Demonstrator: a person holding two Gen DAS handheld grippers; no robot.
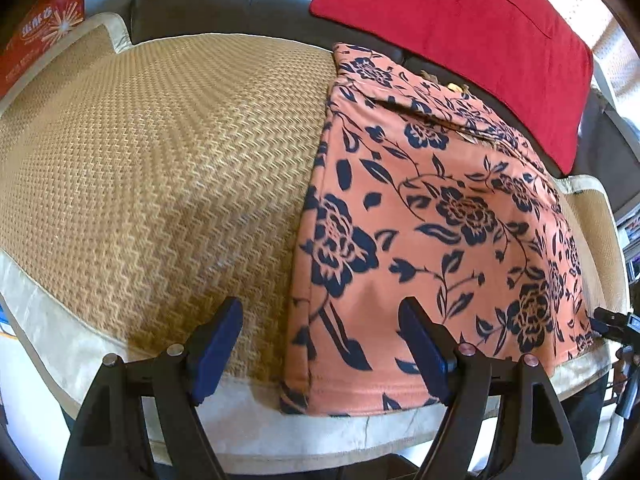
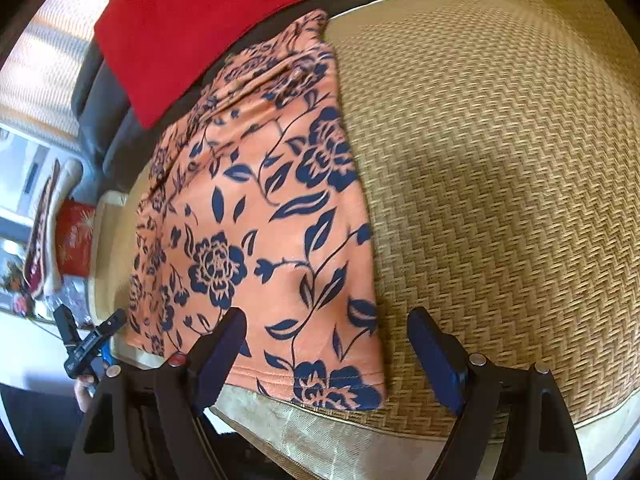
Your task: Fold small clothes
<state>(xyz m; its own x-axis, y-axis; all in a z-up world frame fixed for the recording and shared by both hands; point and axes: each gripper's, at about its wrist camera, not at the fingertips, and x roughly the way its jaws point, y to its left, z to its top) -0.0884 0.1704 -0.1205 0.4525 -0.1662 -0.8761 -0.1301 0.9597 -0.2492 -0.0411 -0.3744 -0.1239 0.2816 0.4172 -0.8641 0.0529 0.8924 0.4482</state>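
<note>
Floral garment: folded, flat on woven mat. Left gripper: jaws wide, empty, over its near left edge. Right gripper: jaws wide, empty, over its near right corner.

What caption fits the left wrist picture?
Open left gripper hovers over orange, navy-flowered folded cloth on woven straw mat.

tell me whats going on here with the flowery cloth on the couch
A person is working with a two-finger gripper in each hand, folding small clothes on a woven mat spread over a dark couch. The orange garment with navy flowers lies on the mat, apparently already folded over, with a red cushion behind it. The left gripper and the right gripper both hover near the garment's near hem with jaws open, and neither holds anything.
</note>
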